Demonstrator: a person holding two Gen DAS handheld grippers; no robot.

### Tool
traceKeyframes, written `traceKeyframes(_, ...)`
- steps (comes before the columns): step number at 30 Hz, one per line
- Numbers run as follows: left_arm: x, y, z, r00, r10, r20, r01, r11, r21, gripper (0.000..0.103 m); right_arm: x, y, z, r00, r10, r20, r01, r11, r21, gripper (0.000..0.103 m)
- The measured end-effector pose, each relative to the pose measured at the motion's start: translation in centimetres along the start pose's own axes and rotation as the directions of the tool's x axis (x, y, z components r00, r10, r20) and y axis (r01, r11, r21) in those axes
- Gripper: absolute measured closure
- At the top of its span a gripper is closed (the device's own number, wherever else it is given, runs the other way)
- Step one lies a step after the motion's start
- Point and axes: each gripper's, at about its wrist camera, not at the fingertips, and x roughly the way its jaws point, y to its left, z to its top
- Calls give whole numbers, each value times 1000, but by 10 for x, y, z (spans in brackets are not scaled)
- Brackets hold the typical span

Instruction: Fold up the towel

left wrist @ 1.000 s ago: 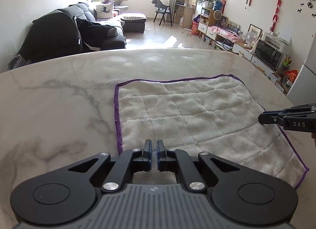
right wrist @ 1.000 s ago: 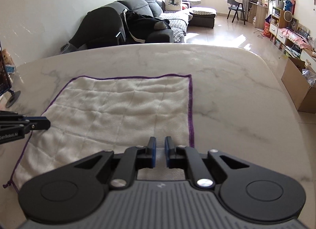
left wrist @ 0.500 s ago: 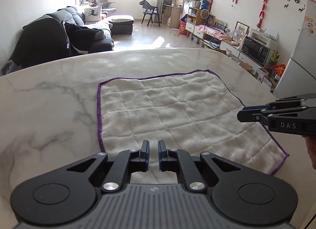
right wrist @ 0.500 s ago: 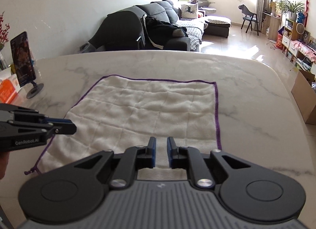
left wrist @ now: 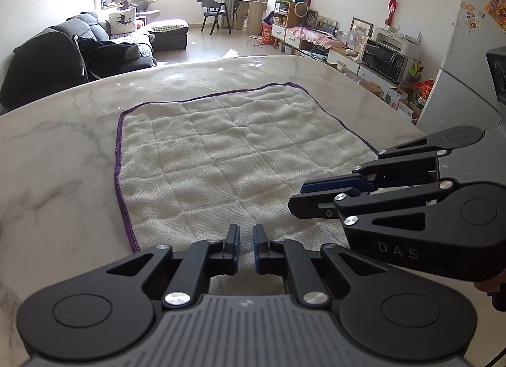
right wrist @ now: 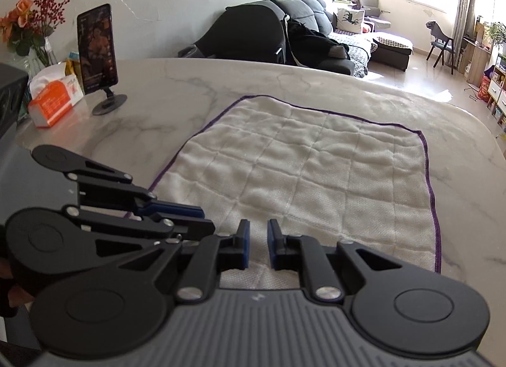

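Observation:
A white quilted towel [left wrist: 237,152] with purple stitched edges lies flat on the marble table [left wrist: 63,145]. My left gripper [left wrist: 245,231] hovers over the towel's near edge, its jaws almost together with a thin gap and nothing between them. My right gripper [left wrist: 295,198] comes in from the right, close beside the left one, above the towel's near right part. In the right wrist view the towel [right wrist: 316,177] spreads ahead, and the right gripper [right wrist: 258,228] shows a narrow empty gap. The left gripper [right wrist: 207,218] sits just to its left. The towel's near edge is hidden under both grippers.
A phone on a stand [right wrist: 98,47], an orange tissue box [right wrist: 53,98] and a vase of flowers [right wrist: 28,19] stand at the table's left side. A dark sofa [right wrist: 284,35] lies beyond the far table edge. Bare marble [right wrist: 458,145] surrounds the towel.
Both grippers have slid toward each other along the towel's near edge and now sit side by side. Each has rolled a little, and the jaw gaps look slightly wider.

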Motion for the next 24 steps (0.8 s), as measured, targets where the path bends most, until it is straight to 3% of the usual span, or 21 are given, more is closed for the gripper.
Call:
traceKeyframes(6,-8,6,-9,1000,8,22,-7,1000,-28,95,-2,-4,-15,998,-59,-5,59,998,-15,89)
traceKeyframes(24,-38,46,-40,997,-17,69,30,980,-197,95,-39,-75,-54,981,-195,13,190,966,176,86)
